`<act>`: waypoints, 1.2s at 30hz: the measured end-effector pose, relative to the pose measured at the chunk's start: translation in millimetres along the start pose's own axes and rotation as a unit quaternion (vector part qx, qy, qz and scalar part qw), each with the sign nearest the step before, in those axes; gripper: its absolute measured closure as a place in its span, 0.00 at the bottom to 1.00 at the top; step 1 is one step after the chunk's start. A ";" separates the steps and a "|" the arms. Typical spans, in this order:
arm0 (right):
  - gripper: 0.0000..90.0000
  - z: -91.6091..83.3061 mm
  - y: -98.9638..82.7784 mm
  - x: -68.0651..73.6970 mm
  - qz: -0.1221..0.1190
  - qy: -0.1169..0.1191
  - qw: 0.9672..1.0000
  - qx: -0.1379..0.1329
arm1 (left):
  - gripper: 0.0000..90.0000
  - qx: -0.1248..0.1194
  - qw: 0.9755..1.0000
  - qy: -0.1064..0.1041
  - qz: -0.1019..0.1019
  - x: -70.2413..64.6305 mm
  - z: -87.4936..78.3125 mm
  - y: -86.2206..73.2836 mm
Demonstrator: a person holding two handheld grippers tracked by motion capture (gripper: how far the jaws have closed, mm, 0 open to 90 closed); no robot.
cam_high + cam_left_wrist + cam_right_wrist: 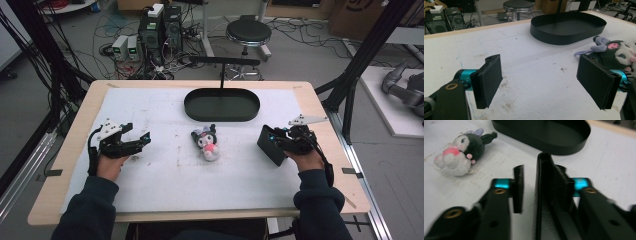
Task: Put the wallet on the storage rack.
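**Colours on the table**

The plush toy (206, 143) is black-headed with a white face, a pink middle and lilac ears. The oval tray (222, 116) near the far edge is plain black. The mat (165, 175) is white with brownish smudges; the table (325, 125) edge is pale wood. The black wallet (270, 146) matches the black jaws, whose mounts are teal.

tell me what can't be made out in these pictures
- Plush toy: in the left gripper view the left gripper's near pad and the picture's right edge cut off its lower body.
- Black tray: in the right gripper view the top edge cuts off its far side.
- Right gripper: its pads are blurred there, so what the tall black flat piece between them is stays unclear.
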State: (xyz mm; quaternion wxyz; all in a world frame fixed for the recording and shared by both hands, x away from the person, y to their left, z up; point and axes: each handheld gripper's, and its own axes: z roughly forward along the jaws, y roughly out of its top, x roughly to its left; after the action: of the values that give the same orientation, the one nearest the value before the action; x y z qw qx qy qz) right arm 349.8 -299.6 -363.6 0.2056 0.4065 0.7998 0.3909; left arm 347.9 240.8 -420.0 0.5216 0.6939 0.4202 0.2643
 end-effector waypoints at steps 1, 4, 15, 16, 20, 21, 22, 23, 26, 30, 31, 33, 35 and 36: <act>0.55 -0.9 -0.2 0.0 -0.009 -0.007 1.000 -0.008 | 0.23 0.000 1.000 0.000 0.000 0.0 0.0 0.0; 0.39 -2.3 -3.6 -2.9 -0.038 -0.022 0.998 -0.032 | 0.23 -0.001 1.000 0.000 -0.001 0.0 0.0 0.0; 0.28 9.9 -21.1 -18.0 -0.032 -0.005 0.999 0.001 | 0.23 0.000 1.000 -0.001 0.000 -0.3 0.1 0.0; 0.29 13.3 -25.5 -20.5 -0.024 0.003 1.000 0.005 | 0.23 0.002 1.000 -0.001 0.000 -0.5 0.1 0.0; 0.38 17.2 -30.5 -24.1 -0.016 0.015 1.000 0.010 | 0.23 0.002 1.000 -0.001 0.002 -1.1 0.7 -0.1; 0.44 17.8 -31.4 -25.3 -0.015 0.020 1.000 0.009 | 0.23 0.002 1.000 -0.002 0.001 -1.2 0.7 -0.2; 0.52 18.5 -32.9 -26.6 -0.010 0.033 0.999 0.008 | 0.23 0.002 1.000 -0.001 0.002 -0.9 0.6 -0.1; 0.64 18.6 -34.5 -28.1 -0.004 0.046 0.999 0.007 | 0.23 0.003 1.000 -0.001 0.003 -0.6 0.6 -0.1; 0.80 17.9 -34.0 -27.9 -0.004 0.047 0.999 0.007 | 0.23 0.003 1.000 -0.002 0.002 -1.0 0.8 -0.2; 0.88 15.8 -26.5 -23.0 0.018 0.026 0.999 0.004 | 0.23 0.005 1.000 -0.001 0.004 -1.4 1.5 -0.4; 0.88 15.8 -26.5 -23.0 0.018 0.026 0.999 0.004 | 0.23 0.005 1.000 -0.001 0.004 -1.4 1.5 -0.4; 0.88 14.0 -17.7 -20.6 0.017 0.013 1.000 -0.014 | 0.23 0.006 1.000 -0.001 0.005 -1.5 1.6 -0.5; 0.88 13.1 -9.1 -18.8 0.018 0.006 0.999 -0.030 | 0.23 0.006 1.000 0.000 0.003 -1.5 1.5 -0.6; 0.88 13.1 -9.1 -18.8 0.018 0.006 0.999 -0.030 | 0.23 0.006 1.000 0.000 0.003 -1.3 1.4 -0.5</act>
State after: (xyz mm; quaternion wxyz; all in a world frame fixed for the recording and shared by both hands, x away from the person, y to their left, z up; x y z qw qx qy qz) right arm 364.8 -312.1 -378.5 0.2060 0.4119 0.7814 0.4211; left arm 348.3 239.0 -420.8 0.5165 0.6985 0.4194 0.2637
